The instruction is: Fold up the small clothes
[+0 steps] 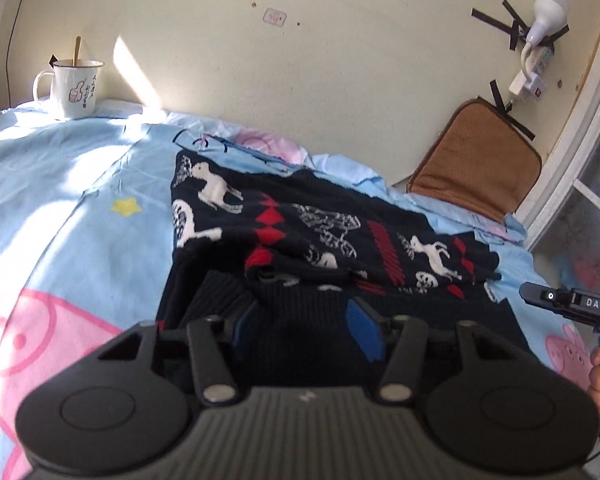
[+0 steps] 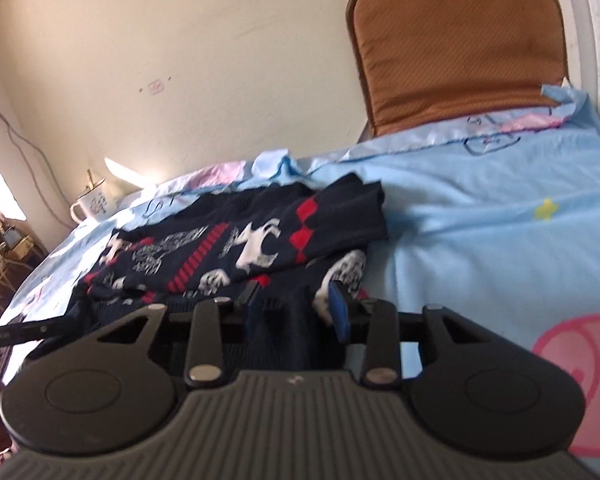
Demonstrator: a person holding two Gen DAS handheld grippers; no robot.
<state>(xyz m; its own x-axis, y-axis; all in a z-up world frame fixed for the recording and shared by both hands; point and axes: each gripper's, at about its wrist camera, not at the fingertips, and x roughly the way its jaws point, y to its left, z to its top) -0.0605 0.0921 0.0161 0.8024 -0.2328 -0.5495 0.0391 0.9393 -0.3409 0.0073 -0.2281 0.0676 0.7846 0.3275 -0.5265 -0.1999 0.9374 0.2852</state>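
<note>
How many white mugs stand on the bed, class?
1. The white mug stands at the bed's far corner by the wall, left of the dark patterned sweater; the right wrist view shows the same mug. Others may be out of view.

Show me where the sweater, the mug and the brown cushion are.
sweater (image 1: 324, 224), left wrist view, on its patterned middle.
mug (image 1: 76, 90), left wrist view, on its white side.
brown cushion (image 2: 456, 48), right wrist view, on its centre.

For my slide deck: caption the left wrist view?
Left gripper at the near hem of a navy reindeer sweater on a cartoon bedsheet.
</note>
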